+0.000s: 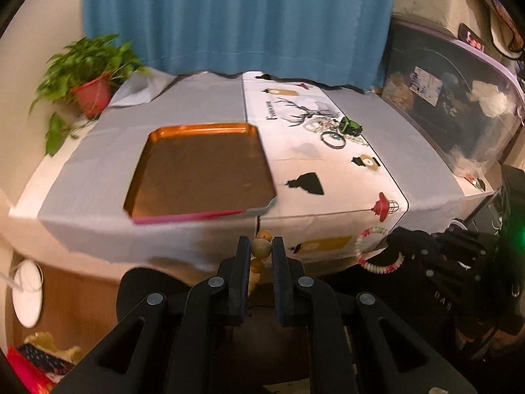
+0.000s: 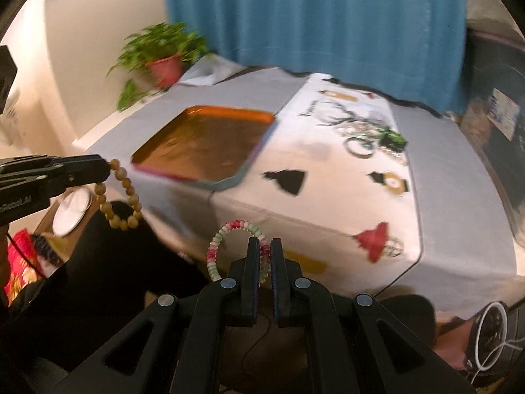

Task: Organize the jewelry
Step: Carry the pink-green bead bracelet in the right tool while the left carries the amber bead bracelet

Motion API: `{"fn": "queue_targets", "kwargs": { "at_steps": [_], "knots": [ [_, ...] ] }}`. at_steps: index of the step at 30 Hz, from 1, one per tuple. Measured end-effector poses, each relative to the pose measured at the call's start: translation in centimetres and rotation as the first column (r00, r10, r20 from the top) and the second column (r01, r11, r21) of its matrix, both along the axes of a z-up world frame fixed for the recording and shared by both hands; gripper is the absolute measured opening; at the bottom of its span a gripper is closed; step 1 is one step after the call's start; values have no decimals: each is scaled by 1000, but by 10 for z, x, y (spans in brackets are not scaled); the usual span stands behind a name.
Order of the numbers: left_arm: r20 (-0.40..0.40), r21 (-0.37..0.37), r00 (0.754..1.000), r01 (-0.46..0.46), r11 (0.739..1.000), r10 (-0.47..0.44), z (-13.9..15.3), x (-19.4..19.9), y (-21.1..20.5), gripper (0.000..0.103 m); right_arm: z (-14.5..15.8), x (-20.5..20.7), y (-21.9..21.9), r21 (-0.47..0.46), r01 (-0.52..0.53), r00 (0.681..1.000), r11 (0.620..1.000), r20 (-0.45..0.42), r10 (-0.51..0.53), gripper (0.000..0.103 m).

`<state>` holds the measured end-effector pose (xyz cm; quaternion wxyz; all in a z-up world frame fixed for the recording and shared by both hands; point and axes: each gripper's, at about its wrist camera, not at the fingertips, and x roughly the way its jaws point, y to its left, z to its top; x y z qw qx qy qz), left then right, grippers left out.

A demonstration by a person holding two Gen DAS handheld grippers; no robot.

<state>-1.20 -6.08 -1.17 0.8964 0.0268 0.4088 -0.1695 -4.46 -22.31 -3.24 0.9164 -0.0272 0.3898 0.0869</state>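
Note:
My left gripper (image 1: pixel 261 246) is shut on a wooden bead bracelet (image 1: pixel 261 248), held in the air in front of the table's near edge. From the right wrist view that left gripper (image 2: pixel 106 165) shows at the left with the wooden bead bracelet (image 2: pixel 119 193) dangling as a loop. My right gripper (image 2: pixel 264 246) is shut on a pink, white and green bead bracelet (image 2: pixel 226 234), which also shows in the left wrist view as a bead bracelet (image 1: pixel 370 249). An orange tray (image 1: pixel 200 170) lies on the table, seen again as the tray (image 2: pixel 203 141). A pile of other jewelry (image 1: pixel 338 131) rests farther back.
The table wears a grey cloth (image 1: pixel 98 164) and a white printed runner (image 1: pixel 328 177). A potted plant (image 1: pixel 92 75) stands at the back left corner. A blue curtain (image 1: pixel 236 16) hangs behind. A clear storage bin (image 1: pixel 452 105) sits at the right. A white round object (image 1: pixel 28 292) lies below the table.

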Motion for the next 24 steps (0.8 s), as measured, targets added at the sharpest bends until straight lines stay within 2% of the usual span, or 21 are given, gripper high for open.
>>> {"fn": "queue_targets", "kwargs": {
  "at_steps": [7, 24],
  "knots": [
    [-1, -29, 1000, -8, 1000, 8, -4, -14, 15, 11, -6, -11, 24, -19, -49, 998, 999, -27, 49, 6],
    [-18, -44, 1000, -7, 999, 6, -7, -9, 17, 11, -11, -3, 32, -35, -60, 997, 998, -60, 57, 6]
  ]
}}
